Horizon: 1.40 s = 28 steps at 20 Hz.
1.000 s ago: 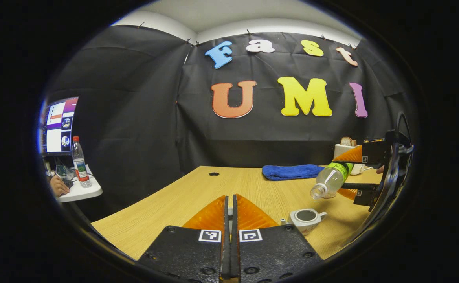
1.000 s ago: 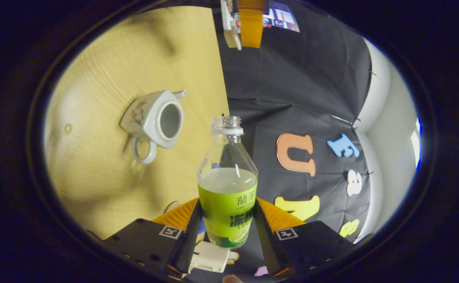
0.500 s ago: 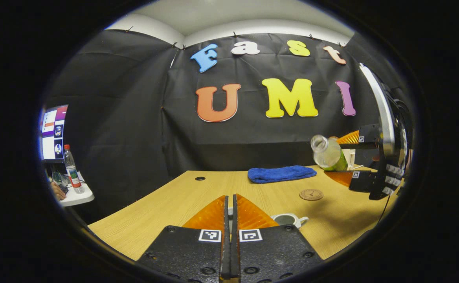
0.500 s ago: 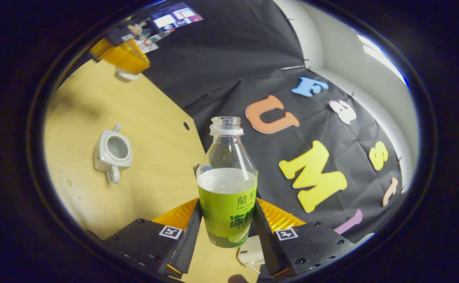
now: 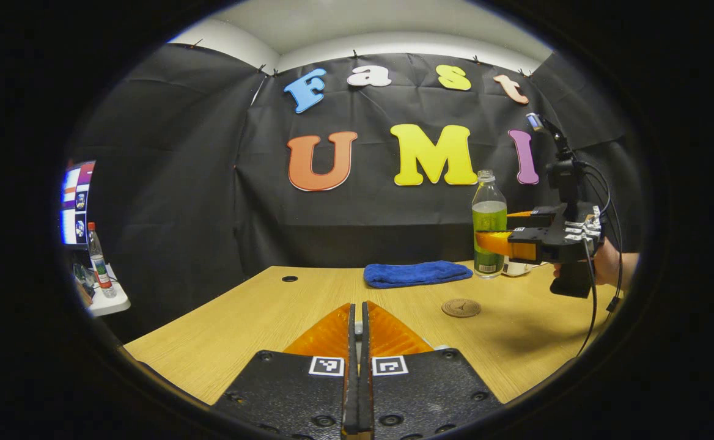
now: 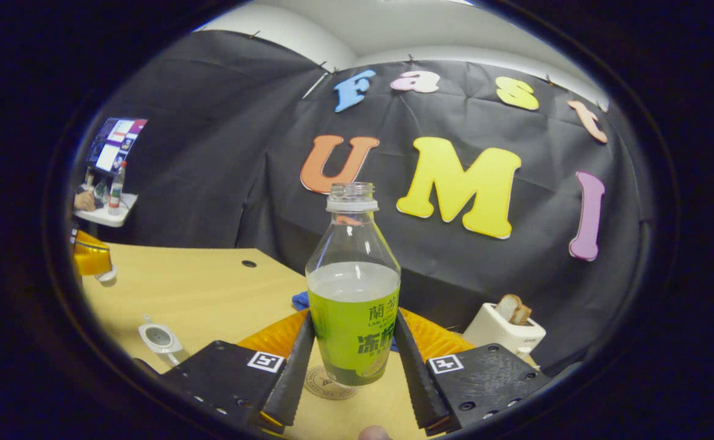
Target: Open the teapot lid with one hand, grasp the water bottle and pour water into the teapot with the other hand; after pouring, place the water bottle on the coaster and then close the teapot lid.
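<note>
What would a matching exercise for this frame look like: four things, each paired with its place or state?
Things:
1. water bottle
2. coaster
3. teapot
4. blue towel

Places or states:
A. lying bare on the table, nothing on it
B. folded at the table's far edge by the wall
C. upright and uncapped, held between the right gripper's fingers
D. standing on the table with its lid off

Pairs: 1-C, 2-A, 3-D, 4-B
</note>
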Each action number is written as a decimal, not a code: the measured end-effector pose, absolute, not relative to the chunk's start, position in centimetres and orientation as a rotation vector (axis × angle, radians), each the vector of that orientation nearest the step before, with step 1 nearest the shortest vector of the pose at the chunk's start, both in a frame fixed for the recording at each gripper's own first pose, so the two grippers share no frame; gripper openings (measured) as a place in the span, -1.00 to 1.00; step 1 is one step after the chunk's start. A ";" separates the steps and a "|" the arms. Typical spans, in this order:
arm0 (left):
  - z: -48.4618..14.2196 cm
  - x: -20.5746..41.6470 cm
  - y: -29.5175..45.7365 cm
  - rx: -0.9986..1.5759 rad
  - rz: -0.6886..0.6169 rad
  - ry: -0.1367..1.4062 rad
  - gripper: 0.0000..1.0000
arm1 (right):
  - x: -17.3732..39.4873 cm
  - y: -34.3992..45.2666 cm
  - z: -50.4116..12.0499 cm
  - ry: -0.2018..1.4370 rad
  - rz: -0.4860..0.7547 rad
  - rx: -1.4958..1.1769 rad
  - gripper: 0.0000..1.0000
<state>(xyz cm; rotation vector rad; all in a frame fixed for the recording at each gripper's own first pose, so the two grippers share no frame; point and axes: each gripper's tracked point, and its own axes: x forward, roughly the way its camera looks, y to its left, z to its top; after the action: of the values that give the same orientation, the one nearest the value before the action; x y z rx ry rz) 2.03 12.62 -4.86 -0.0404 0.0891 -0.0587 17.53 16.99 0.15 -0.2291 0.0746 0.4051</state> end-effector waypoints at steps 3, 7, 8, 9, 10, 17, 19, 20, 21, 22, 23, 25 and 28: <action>-4.6 1.9 12.5 -0.039 -0.063 0.080 -0.95 | 18.8 17.0 -1.6 0.124 0.399 -0.079 0.41; -4.5 1.9 12.7 -0.038 -0.062 0.075 -0.95 | 21.0 17.2 -5.4 0.223 0.389 -0.028 0.42; -4.6 1.9 12.7 -0.038 -0.060 0.074 -0.95 | 21.5 17.4 -6.4 0.246 0.387 -0.022 0.42; -4.5 1.9 12.9 -0.039 -0.059 0.073 -0.95 | 22.0 17.4 -7.4 0.266 0.383 -0.013 0.42; -4.6 1.9 12.9 -0.039 -0.060 0.073 -0.95 | 22.4 17.4 -8.1 0.284 0.377 -0.010 0.42; -5.4 2.3 13.0 -0.033 -0.058 0.088 -0.95 | 23.2 17.3 -9.7 0.306 0.360 0.001 0.42; -5.4 2.3 12.9 -0.034 -0.060 0.086 -0.95 | 23.0 17.3 -9.9 0.308 0.357 0.001 0.41; -5.4 2.2 12.8 -0.035 -0.061 0.087 -0.94 | 23.1 17.3 -9.8 0.307 0.354 0.002 0.43; -5.4 2.2 12.8 -0.035 -0.061 0.088 -0.95 | 23.1 17.5 -9.9 0.313 0.354 0.004 0.46; -5.4 2.3 12.7 -0.035 -0.060 0.088 -0.94 | 23.0 17.4 -10.0 0.317 0.353 0.007 0.51; -5.4 2.4 12.7 -0.038 -0.060 0.087 -0.94 | 23.0 17.5 -9.9 0.314 0.352 0.013 0.52; -5.3 2.5 12.6 -0.043 -0.057 0.082 -0.94 | 22.5 17.4 -9.8 0.322 0.356 0.026 0.87; -5.4 2.7 11.8 -0.053 -0.060 0.077 -0.94 | 20.8 16.4 -8.3 0.318 0.360 0.074 0.94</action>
<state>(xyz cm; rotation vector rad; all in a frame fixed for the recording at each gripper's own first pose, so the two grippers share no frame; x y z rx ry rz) 2.75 11.85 -5.43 -0.0526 0.0765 -0.0603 20.78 16.40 -8.31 0.0744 0.3180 0.3604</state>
